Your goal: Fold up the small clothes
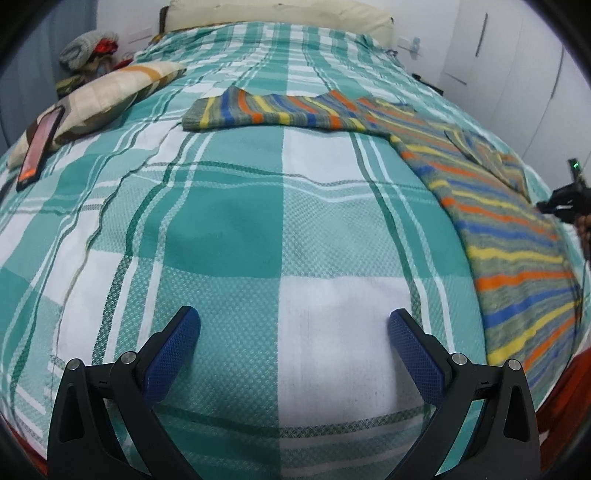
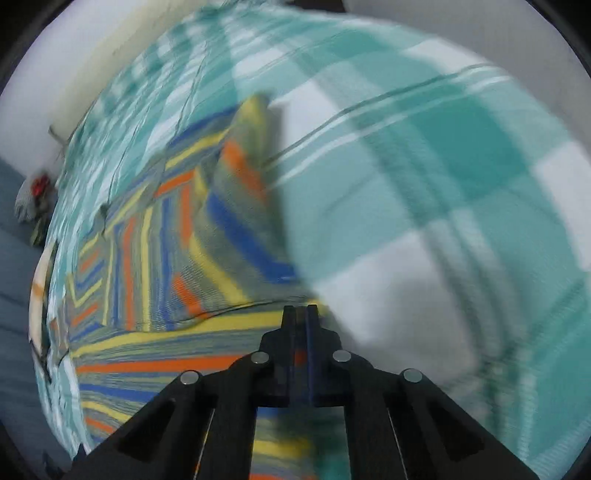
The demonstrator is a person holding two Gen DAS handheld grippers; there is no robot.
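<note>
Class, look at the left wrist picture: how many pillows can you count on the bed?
2. A checked pillow lies at the bed's left side, under a phone; a cream pillow lies across the head of the bed. Others may be out of view.

1. The striped sweater [image 1: 491, 206] is knitted in grey-green with orange, yellow and blue bands.
2. It lies spread flat on the checked bedcover — its body runs down the right side, from mid-bed towards the near edge.
3. One sleeve [image 1: 273, 110] stretches out to the left across the far part of the bed, cuff at its left end.
4. In the right wrist view the sweater [image 2: 177, 266] is blurred — its stripes meet at angles, and a folded part lies on top.
</note>
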